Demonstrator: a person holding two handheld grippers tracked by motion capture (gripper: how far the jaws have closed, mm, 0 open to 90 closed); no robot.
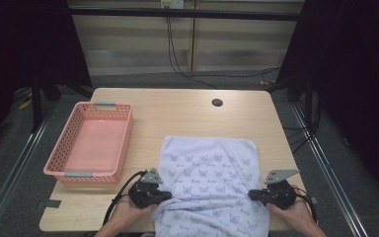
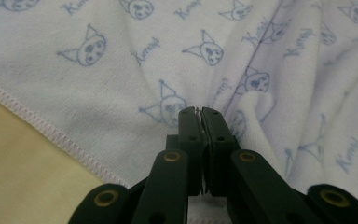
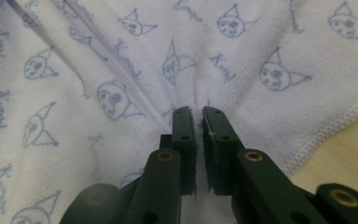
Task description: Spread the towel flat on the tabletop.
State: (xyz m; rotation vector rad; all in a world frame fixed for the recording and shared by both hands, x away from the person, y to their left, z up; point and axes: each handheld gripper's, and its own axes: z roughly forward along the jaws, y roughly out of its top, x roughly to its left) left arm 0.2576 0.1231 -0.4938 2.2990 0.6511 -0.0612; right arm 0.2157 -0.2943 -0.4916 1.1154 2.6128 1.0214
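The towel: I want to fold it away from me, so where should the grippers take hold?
Pinch the towel near its two side edges, each gripper coming in level from its own side. It lies flat with loose folds there. The left gripper and right gripper are shut on such folds.

The towel (image 1: 209,177) is white with a very faint lilac tint, printed all over with little pale blue cat-ish faces with pointy ears, plus a cursive word in the same blue between them, and its hem is stitched in a pinkish-lilac thread. Basket (image 1: 69,148) is salmon pink plastic with a hole-grid pattern on the walls and grey clips on the short ends. Table (image 1: 177,111) is light wood grain, with a dark round hole near the far edge. Both grippers, left gripper (image 1: 165,196) and right gripper (image 1: 252,194), are black, with brass-coloured rivets and grey plates on top.
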